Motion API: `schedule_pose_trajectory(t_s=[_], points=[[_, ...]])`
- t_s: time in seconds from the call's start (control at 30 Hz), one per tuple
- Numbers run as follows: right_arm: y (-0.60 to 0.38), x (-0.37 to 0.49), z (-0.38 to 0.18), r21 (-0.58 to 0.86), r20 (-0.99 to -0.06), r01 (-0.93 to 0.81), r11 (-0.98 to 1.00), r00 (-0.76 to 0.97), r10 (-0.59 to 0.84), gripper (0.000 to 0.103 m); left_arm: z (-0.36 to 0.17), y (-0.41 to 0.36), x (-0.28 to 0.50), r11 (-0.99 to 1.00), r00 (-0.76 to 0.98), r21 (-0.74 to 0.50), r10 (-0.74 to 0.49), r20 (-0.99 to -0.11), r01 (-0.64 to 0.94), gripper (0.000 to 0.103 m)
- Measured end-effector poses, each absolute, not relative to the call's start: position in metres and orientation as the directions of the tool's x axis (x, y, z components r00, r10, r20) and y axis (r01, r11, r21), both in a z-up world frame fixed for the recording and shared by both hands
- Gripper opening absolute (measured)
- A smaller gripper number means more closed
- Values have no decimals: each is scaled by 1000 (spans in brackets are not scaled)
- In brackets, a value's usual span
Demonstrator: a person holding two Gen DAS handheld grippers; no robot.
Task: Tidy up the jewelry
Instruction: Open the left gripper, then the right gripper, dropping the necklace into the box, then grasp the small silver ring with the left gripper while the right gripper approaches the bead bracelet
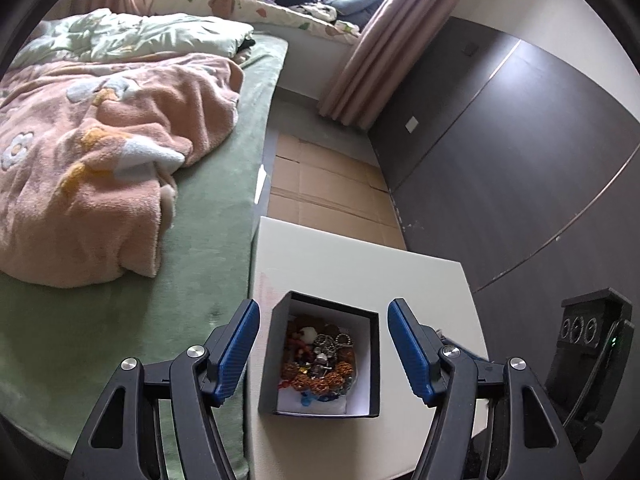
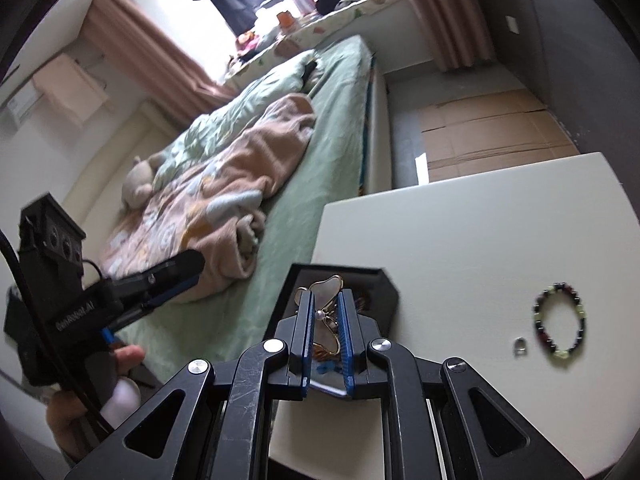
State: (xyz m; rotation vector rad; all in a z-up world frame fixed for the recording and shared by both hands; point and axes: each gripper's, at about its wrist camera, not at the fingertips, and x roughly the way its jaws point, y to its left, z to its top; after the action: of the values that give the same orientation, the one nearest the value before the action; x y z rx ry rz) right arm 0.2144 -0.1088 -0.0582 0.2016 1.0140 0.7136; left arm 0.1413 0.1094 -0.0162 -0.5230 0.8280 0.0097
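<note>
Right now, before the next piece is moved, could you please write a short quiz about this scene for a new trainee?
1. True or false: the left claw is shut on a necklace.
2. What does the right claw hold? A) bracelet B) butterfly brooch C) ring
3. Fill in: the beaded bracelet lies on the white ____, outside the black box.

Key: 1 false, it is open above the box. 2 B. 3 table.

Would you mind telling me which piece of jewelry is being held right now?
The gold butterfly piece, pinched in the right hand-held gripper; the beaded bracelet and small ring lie on the table.
</note>
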Motion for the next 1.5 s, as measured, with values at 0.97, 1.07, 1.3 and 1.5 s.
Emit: schedule_pose_trajectory(t_s=[0.97, 1.07, 1.3, 1.5], points=[[-245, 205, -54, 397, -798, -198, 896, 408, 444, 62, -13, 47, 150, 906, 670, -411, -244, -701, -99, 77], [-262, 205, -59, 421, -792, -170, 891, 411, 452, 62, -15, 26, 157, 919, 654, -389, -257, -712, -62, 77], [-288, 207, -60, 415, -791, -82, 906, 460, 404, 100, -36, -19, 172, 937, 600, -349, -297, -743, 30, 77], [-313, 214, -70, 379, -824, -13, 925, 451, 343, 100, -54, -59, 183, 952, 525, -287, -298, -797, 105, 95]])
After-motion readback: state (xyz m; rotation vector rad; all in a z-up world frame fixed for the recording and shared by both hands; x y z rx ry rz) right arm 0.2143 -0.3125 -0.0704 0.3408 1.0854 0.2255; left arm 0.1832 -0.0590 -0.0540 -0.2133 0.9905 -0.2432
